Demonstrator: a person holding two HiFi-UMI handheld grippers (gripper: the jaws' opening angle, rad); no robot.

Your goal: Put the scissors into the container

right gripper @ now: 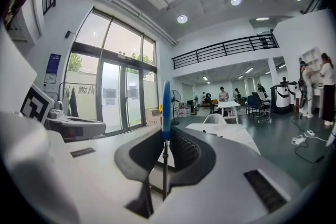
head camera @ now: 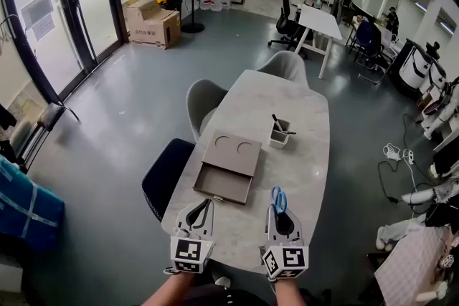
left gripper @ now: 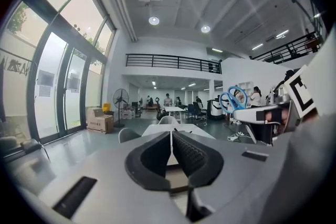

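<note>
1. The right tongs (right gripper: 165,144) are clamped on the blue-handled scissors (right gripper: 166,97) by the blades, above the near edge of the worktop (head camera: 308,175).
2. The left tongs (left gripper: 172,152) are closed and empty.
3. This looks like the carrying step. Next, reach the small container (head camera: 277,141) farther along the worktop and release over it.

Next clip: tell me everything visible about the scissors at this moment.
The scissors have blue looped handles, plastic by the look, and slim dark blades that seem metal. They look closed. The right tongs are shut on the blades, and the handles stick out forward past the tips. In the right gripper view they stand edge-on and upright between the pads. They appear over the near end of the white table, touching only the tongs.
</note>
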